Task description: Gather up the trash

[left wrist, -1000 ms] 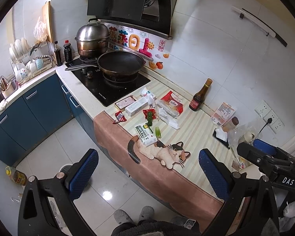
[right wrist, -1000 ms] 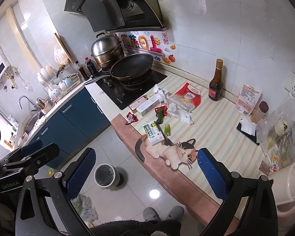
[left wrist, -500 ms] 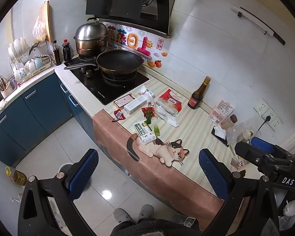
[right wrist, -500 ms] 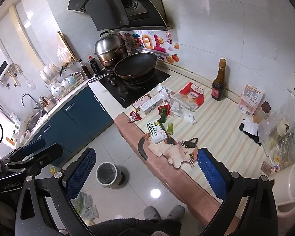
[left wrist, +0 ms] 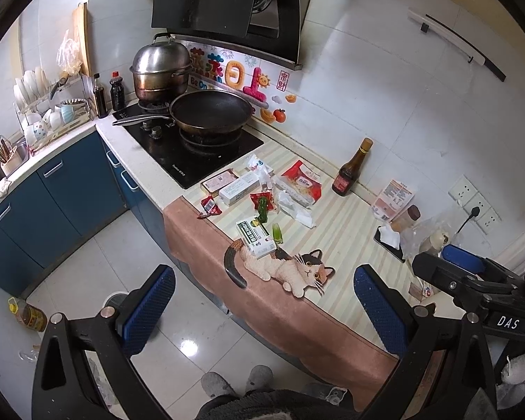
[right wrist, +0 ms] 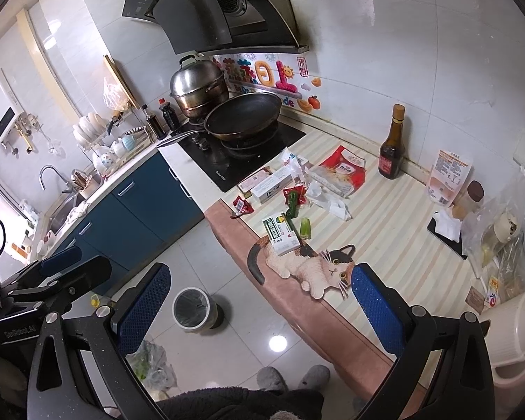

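Trash lies scattered on the striped counter mat: a green-and-white box [left wrist: 256, 237] [right wrist: 281, 234], a white carton [left wrist: 239, 188] [right wrist: 271, 186], a small red wrapper [left wrist: 210, 206] [right wrist: 242, 205], a red-and-white bag [left wrist: 302, 183] [right wrist: 343, 171], crumpled clear plastic [left wrist: 295, 206] [right wrist: 332, 204] and green scraps [left wrist: 277, 233] [right wrist: 305, 227]. A small bin [right wrist: 192, 308] stands on the floor by the counter. My left gripper [left wrist: 262, 311] and right gripper [right wrist: 259, 309] are both open and empty, held well back from the counter.
A frying pan [left wrist: 211, 112] and steamer pot [left wrist: 161, 70] sit on the hob. A brown sauce bottle [left wrist: 351, 169] stands by the wall. Bags and jars [right wrist: 500, 238] crowd the right end, beside a white kettle [right wrist: 514, 332]. A dish rack [left wrist: 49, 112] is at far left.
Both grippers have drifted slightly, so the counter shifts a little in each view. Both stay open and nothing on the counter has moved.
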A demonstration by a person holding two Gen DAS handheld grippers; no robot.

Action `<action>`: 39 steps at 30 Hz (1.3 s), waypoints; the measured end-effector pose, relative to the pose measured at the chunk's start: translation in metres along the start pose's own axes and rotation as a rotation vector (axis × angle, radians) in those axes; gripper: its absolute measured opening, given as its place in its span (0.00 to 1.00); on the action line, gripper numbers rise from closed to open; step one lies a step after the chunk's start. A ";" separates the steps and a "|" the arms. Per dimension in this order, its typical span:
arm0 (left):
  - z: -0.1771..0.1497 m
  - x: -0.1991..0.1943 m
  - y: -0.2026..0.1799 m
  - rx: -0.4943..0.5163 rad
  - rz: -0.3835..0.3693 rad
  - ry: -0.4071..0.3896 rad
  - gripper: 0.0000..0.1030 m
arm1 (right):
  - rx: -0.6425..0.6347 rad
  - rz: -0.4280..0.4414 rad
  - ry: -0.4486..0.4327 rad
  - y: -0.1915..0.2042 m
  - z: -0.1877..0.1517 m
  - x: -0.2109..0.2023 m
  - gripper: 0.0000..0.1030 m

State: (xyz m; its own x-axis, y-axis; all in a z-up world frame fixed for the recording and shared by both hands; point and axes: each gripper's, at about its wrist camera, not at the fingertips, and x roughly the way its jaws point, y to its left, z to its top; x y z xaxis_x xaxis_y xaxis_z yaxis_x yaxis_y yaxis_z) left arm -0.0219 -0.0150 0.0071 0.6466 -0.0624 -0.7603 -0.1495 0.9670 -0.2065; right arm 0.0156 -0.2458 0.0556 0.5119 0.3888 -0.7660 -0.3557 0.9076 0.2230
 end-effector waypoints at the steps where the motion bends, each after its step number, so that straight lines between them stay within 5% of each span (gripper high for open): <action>1: 0.001 0.000 0.000 -0.002 -0.001 0.000 1.00 | 0.001 0.000 0.001 -0.001 0.001 0.000 1.00; 25: 0.020 0.010 0.000 0.002 -0.015 0.016 1.00 | 0.008 -0.012 -0.001 0.000 0.005 0.004 1.00; 32: 0.029 0.059 0.032 -0.005 0.239 -0.030 1.00 | 0.084 -0.081 0.001 -0.004 0.020 0.033 1.00; 39: 0.026 0.170 0.080 -0.002 0.386 0.120 1.00 | 0.204 -0.225 0.060 -0.036 0.010 0.129 1.00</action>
State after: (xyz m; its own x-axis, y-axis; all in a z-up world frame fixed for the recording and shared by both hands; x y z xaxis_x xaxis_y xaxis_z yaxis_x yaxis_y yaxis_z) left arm 0.0956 0.0581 -0.1226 0.4505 0.2767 -0.8488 -0.3658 0.9245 0.1072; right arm 0.1023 -0.2267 -0.0448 0.5106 0.1703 -0.8428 -0.0712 0.9852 0.1559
